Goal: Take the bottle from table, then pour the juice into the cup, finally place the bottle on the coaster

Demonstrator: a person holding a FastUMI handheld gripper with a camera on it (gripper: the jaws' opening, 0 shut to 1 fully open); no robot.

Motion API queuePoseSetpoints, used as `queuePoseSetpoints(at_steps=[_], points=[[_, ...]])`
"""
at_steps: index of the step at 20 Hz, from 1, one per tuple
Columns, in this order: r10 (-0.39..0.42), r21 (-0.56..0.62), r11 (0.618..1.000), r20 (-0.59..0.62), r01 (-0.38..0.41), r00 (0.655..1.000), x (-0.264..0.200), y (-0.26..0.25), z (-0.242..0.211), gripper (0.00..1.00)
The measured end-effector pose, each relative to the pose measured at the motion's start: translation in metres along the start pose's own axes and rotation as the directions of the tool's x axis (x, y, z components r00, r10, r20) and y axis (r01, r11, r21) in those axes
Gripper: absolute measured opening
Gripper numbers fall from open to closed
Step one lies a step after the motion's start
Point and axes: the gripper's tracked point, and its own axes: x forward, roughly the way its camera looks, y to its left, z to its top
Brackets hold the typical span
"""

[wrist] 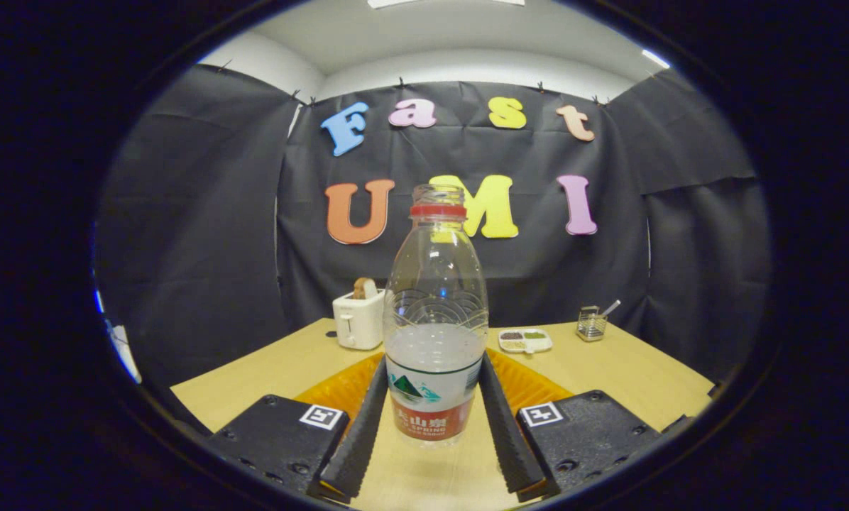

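Our hand-held gripper (433,419) has its two fingers (359,426) closed against the lower sides of the bottle (435,319), one on each flank at the label, so we hold it between them. We see the bottle upright, uncapped, with a red ring at the neck and clear liquid up to roughly the middle. Whether its base rests on the table (275,369) or hangs just above it we cannot tell. Behind the bottle lies an orange ribbed thing (339,389), mostly hidden by the fingers and bottle, so we cannot name it. Farther back stand a white toaster (357,319) with bread in its slot, a small divided dish (525,341), and a wire holder (591,323) with a utensil, too small to identify.
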Motion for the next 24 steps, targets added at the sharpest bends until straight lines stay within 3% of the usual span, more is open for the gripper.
queuePoseSetpoints(at_steps=[4,10,17,24], points=[[0.008,-0.038,0.999,-0.016,-0.009,1.000,0.048,0.019,-0.006,0.76],[-0.042,-0.035,0.999,-0.071,0.040,0.997,0.105,0.015,-0.039,0.77],[-0.073,-0.021,0.997,-0.117,0.071,0.990,0.138,0.002,-0.076,0.77],[-0.053,0.016,0.998,-0.154,0.056,0.987,0.154,0.004,-0.101,0.77]])
